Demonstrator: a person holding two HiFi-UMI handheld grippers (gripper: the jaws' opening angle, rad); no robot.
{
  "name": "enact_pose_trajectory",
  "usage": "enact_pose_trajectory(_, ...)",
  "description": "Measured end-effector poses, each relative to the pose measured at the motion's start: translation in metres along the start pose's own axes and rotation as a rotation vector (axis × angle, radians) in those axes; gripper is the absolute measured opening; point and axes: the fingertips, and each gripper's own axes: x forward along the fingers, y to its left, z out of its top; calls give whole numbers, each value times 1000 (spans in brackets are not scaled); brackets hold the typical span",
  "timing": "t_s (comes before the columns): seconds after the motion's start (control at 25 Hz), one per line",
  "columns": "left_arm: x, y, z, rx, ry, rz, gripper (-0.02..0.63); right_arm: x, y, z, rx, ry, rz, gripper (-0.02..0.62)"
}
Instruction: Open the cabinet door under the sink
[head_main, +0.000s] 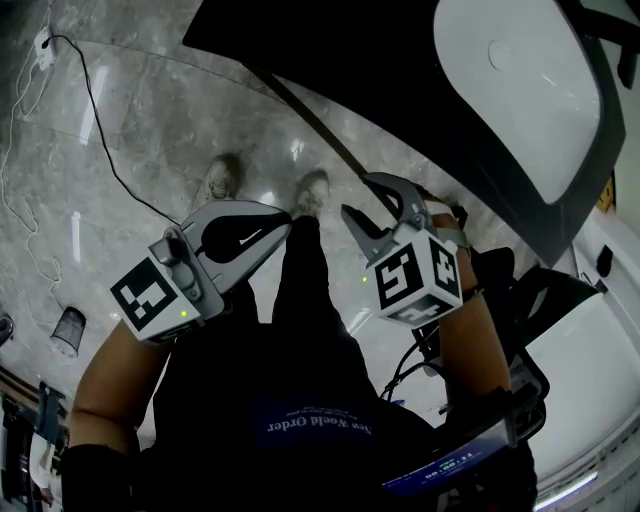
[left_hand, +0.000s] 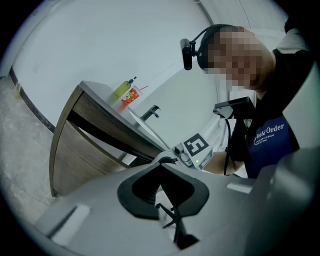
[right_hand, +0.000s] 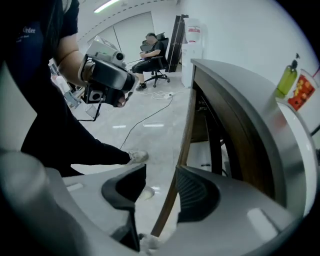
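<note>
Wood of the cabinet door (right_hand: 182, 145), standing ajar below the sink (head_main: 520, 120), looks thin, stiff and light, so take it by the free edge that your right tool (right_hand: 160, 175) straddles, jaws apart and not yet pinching.

The cabinet door (right_hand: 184, 150) is showing brown wood grain, the sink (head_main: 520, 110) is gleaming white, and the floor (head_main: 150, 130) is showing grey marbling. The grey right gripper (head_main: 357, 196) is wearing black-and-white square markers; the bottle (right_hand: 287, 77) is glowing yellow-green.
</note>
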Motion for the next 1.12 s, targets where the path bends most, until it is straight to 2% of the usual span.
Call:
enact_pose_trajectory(0.28,-10,-2,3,-12,-18,10,3,0,5,3,142,-81,152,180)
enact_pose_trajectory(0.44,-15,-3,2,-19,-28,12,3,2,13,9,188,-99,222,134)
enact_pose_trajectory(0.56,-21,-2,1,-23,-34,17,3,4,16,12,206,-98,241,102)
enact_pose_trajectory(0.68,-28,0,1,-28,-44,22,3,4,18,13,212,-96,249,100)
enact_pose_trajectory(0.84,-31,0,15,-29,-130,15,3,6,24,16,217,-100,271,94)
enact_pose_trajectory(1.12,-44,1,1,-31,-67,36,3,11,42,25,191,-95,303,84)
